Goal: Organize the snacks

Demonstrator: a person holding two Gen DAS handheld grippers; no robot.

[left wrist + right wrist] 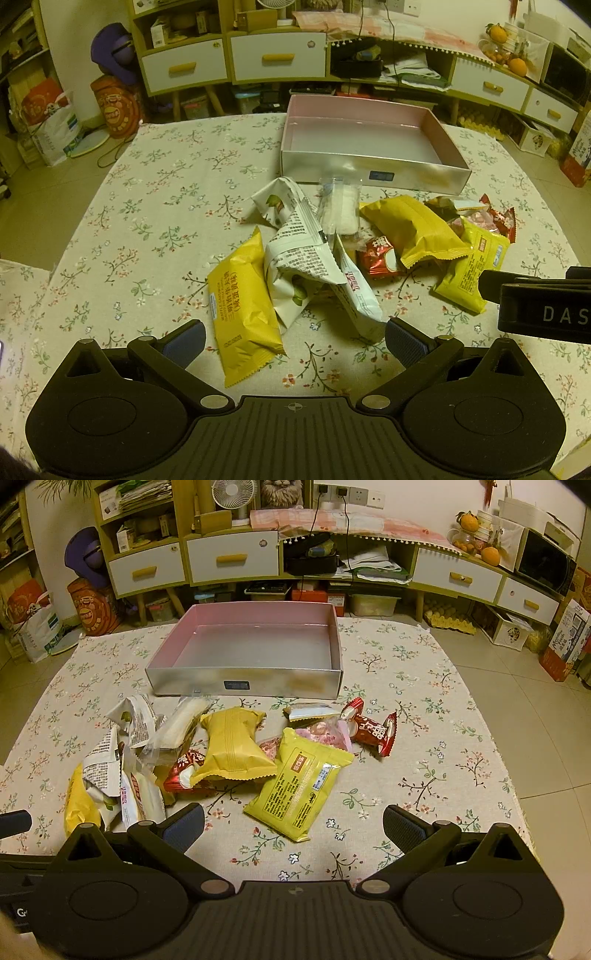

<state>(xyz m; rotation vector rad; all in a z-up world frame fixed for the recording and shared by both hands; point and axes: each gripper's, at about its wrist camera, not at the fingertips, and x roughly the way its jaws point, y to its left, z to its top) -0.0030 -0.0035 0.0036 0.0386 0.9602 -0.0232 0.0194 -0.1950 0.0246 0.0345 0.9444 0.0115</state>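
Observation:
A heap of snack packs lies on the floral tablecloth [155,206] in front of an empty pink-lined box [369,177] [251,681]. In the left wrist view a yellow wafer pack [243,314] lies just ahead of my open left gripper [295,339], beside white printed packs [299,258]. A puffed yellow pack [410,229] [232,746], red candy packs [373,731] and a clear sachet [340,210] lie further on. In the right wrist view a flat yellow pack [299,786] lies just ahead of my open right gripper [293,825]. Neither gripper holds anything.
The right gripper's body [543,302] shows at the right edge of the left wrist view. Beyond the table stand a low cabinet with drawers [232,557], bags [33,627] on the floor and a microwave [546,565]. The table's right edge [517,794] drops to tiled floor.

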